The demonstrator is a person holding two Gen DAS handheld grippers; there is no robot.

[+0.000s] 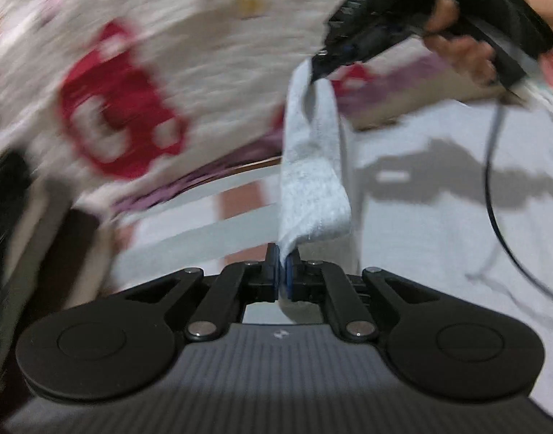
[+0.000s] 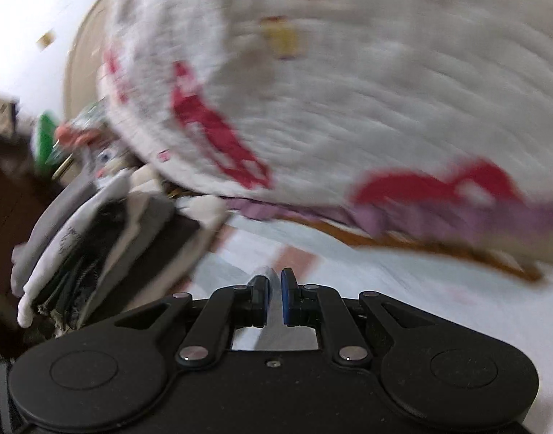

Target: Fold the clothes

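The left gripper (image 1: pixel 281 271) was clamped on one end of a light grey garment (image 1: pixel 312 166), its blue pads pressed together on the cloth. The grey strip rose from there to the right gripper (image 1: pixel 321 68), seen at the upper right of the left wrist view with a person's hand (image 1: pixel 457 36) around its black handle and a black cable (image 1: pixel 493 188) hanging from it. In the right wrist view a bit of pale cloth (image 2: pixel 271 276) showed at the right gripper's (image 2: pixel 274 298) tips, the pads slightly apart, so I cannot tell whether it truly gripped. The garment hung in the air above a pale bedsheet (image 1: pixel 439 217). Behind lay a blurred white quilt with red prints (image 2: pixel 349 90). A stack of folded clothes (image 2: pixel 95 238) sat at the sheet's left edge.
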